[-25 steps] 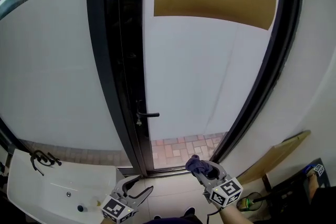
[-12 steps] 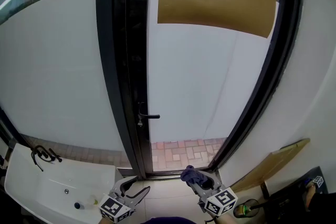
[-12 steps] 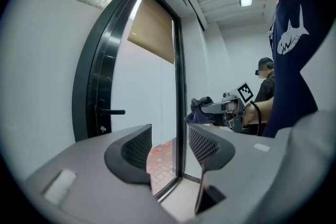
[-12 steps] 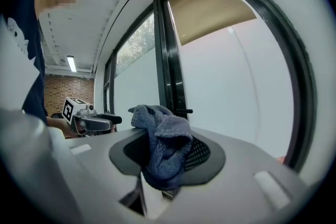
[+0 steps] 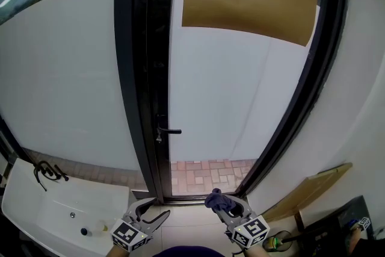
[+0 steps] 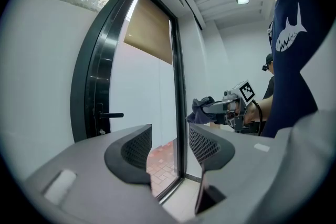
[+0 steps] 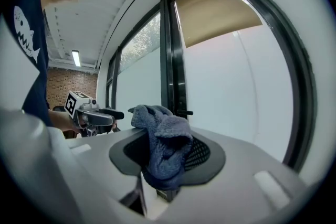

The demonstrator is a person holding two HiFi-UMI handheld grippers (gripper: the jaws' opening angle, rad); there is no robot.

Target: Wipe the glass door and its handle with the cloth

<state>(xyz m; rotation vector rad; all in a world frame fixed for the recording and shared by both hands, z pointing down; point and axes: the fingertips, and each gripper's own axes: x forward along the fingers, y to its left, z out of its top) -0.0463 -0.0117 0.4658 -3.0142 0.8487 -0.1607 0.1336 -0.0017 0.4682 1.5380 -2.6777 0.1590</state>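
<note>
Ahead, I list the glass door (image 5: pixel 240 99) well clear of both claws, my left gripper (image 6: pixel 169 147) with jaws apart on nothing, my right gripper (image 5: pixel 228 206) clamped on the bunched blue cloth (image 7: pixel 165 139), and the door's black lever handle (image 5: pixel 169 131), untouched.

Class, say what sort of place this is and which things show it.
Probably an indoor utility or wash area by an exit: a black-framed glass door with a handle, a white sink, and brick paving outside.
</note>
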